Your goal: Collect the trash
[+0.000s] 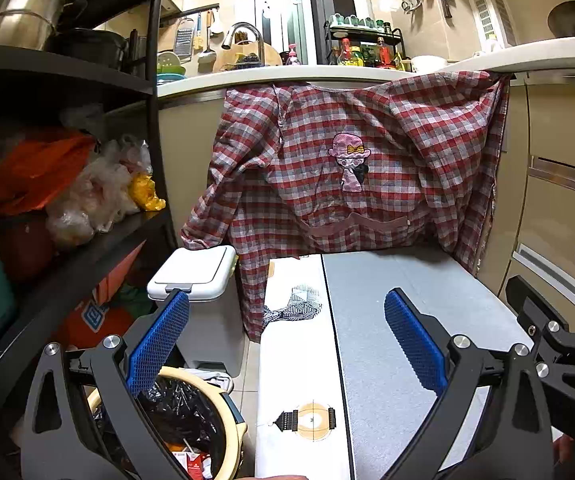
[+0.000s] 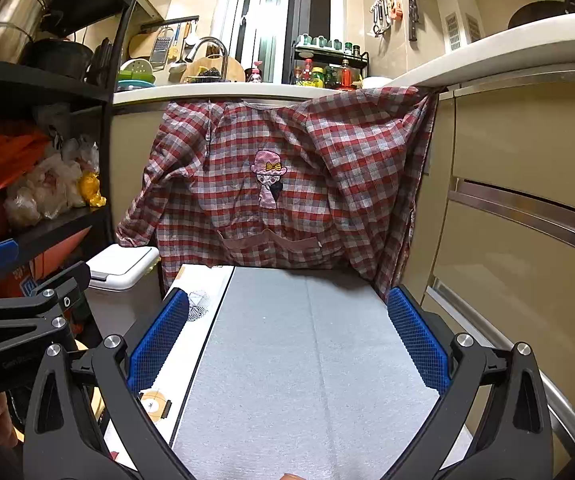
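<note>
The fingers (image 1: pixel 159 344) wore blue, dimpled rubbery pads on matt black plastic. The bench (image 2: pixel 299 360) had a grey, felt-like top. A checked cloth smock (image 2: pixel 287 184) hung crumpled; the white bin (image 1: pixel 195 276) looked smooth plastic, the faucet (image 1: pixel 243 32) shiny metal.

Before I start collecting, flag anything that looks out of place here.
One oddity: a red plaid smock is draped from the countertop edge, covering the cabinet fronts. Both the left gripper and the right gripper are open and empty.
</note>
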